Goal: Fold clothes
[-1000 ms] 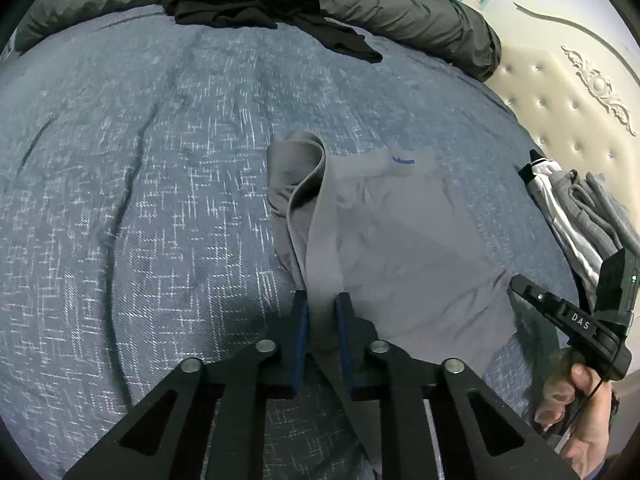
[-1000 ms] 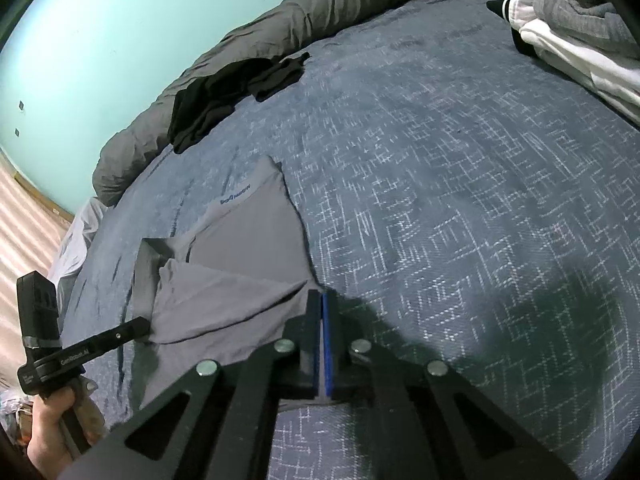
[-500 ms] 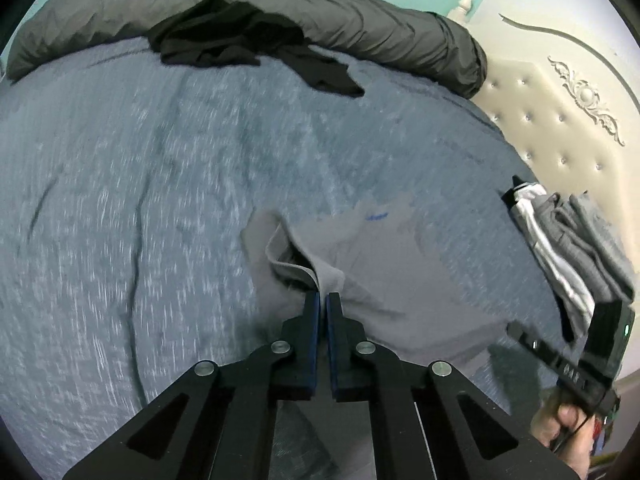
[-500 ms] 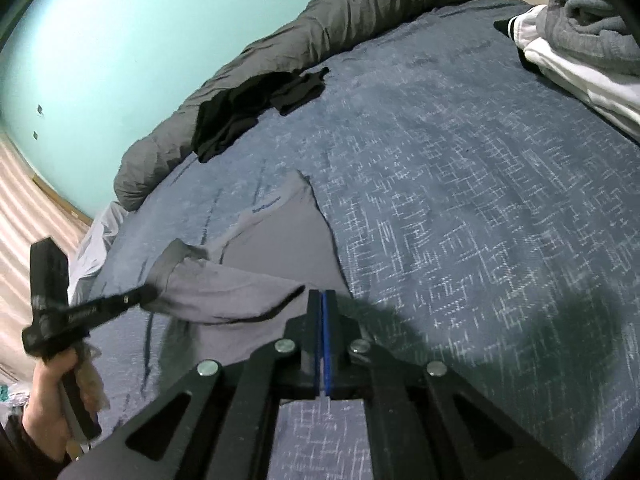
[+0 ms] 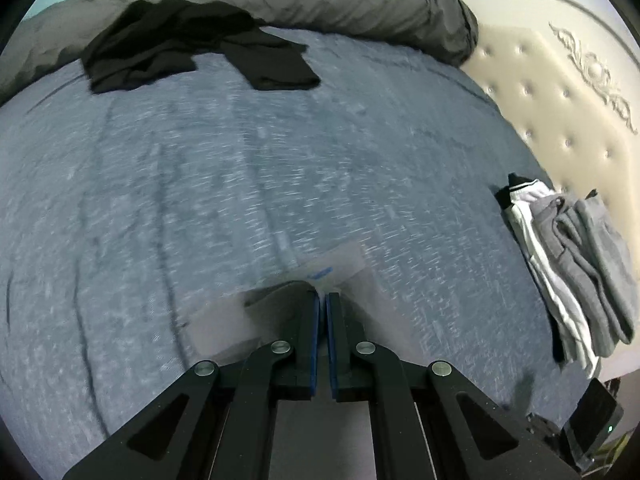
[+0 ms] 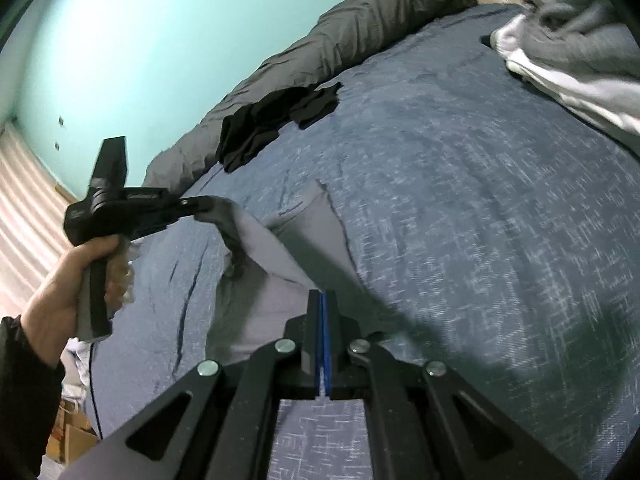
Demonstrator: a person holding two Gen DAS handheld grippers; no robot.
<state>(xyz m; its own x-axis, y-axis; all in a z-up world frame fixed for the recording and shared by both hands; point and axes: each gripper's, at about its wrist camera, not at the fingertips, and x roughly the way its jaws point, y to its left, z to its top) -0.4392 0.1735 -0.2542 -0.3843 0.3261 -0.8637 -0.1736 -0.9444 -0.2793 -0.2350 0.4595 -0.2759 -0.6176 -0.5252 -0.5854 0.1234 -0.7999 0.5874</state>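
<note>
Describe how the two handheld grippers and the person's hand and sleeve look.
Both grippers, the left gripper and the right gripper, are matte black linkages with round silver pivot pins and blue pads lining the fingers. In the right wrist view, the left one has a black pistol-style body with pale lettering, gripped by a bare left hand with a dark sleeve.

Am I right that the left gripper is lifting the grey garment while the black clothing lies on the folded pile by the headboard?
Not quite: the black clothing lies against the dark grey duvet, as the left wrist view shows. The left gripper does lift the grey garment.
</note>
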